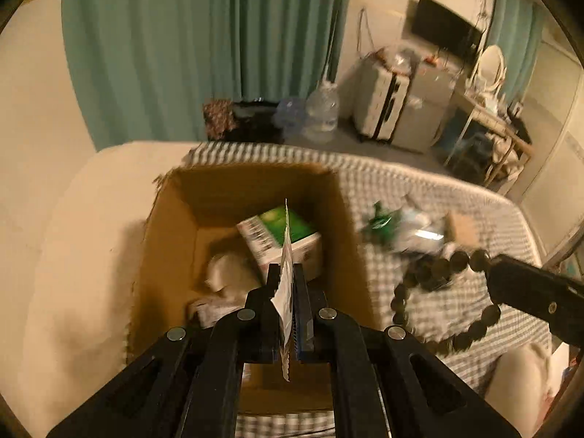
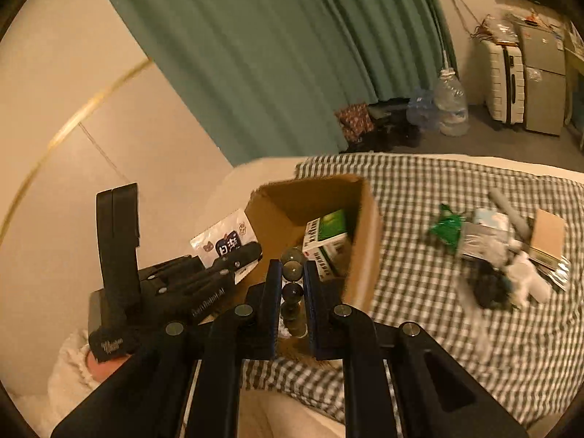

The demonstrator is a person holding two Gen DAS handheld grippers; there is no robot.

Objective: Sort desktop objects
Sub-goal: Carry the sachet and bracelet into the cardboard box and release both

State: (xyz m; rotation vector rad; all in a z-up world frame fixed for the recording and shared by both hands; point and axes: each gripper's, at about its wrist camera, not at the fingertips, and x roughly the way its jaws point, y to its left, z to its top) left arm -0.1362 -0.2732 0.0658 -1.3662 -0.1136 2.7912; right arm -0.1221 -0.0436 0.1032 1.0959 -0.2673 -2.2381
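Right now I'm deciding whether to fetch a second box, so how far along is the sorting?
Partly done. A green-and-white carton already lies in the cardboard box. In hand: the left gripper pinches a flat white packet, and the right gripper holds a string of dark beads. Left: a blurred pile on the checked cloth.

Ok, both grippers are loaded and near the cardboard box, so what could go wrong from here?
1. The left gripper pinches the thin white printed sachet by its edge only; it may slip or twist free.
2. The loop of dark round beads dangles from the right gripper and could snag the rim of the open brown cardboard box.
3. The green-and-white carton already fills part of the box, so dropped items may land askew.
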